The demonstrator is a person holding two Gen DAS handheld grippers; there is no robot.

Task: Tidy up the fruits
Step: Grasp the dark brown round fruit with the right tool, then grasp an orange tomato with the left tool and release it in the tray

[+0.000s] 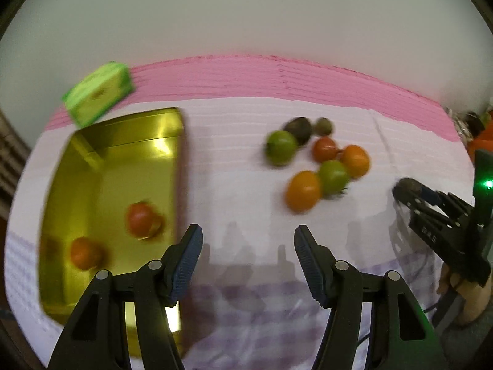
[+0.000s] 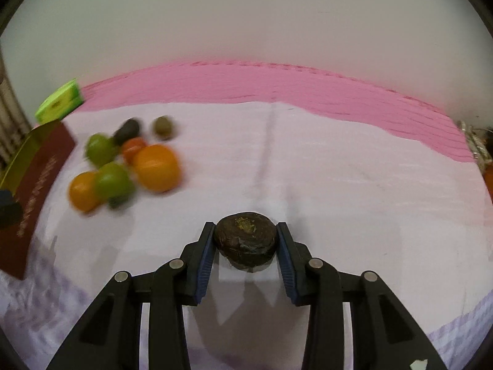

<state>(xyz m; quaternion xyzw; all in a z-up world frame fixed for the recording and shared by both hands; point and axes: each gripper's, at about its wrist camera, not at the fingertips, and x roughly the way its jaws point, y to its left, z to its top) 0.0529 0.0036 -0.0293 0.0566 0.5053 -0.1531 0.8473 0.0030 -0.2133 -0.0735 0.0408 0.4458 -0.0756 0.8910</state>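
Pale cloth (image 2: 339, 169) with pink border (image 2: 277, 83) meets a blank wall (image 2: 246, 15).

Indoor light, moderately bright, pinkish cast. Strong glare on gold tray (image 1: 101, 166) inner wall. Motion blur smears fruit pile (image 2: 123, 169) and green box (image 1: 98, 94). Soft shadows under jaws. Fisheye bending, black vignette at corners.
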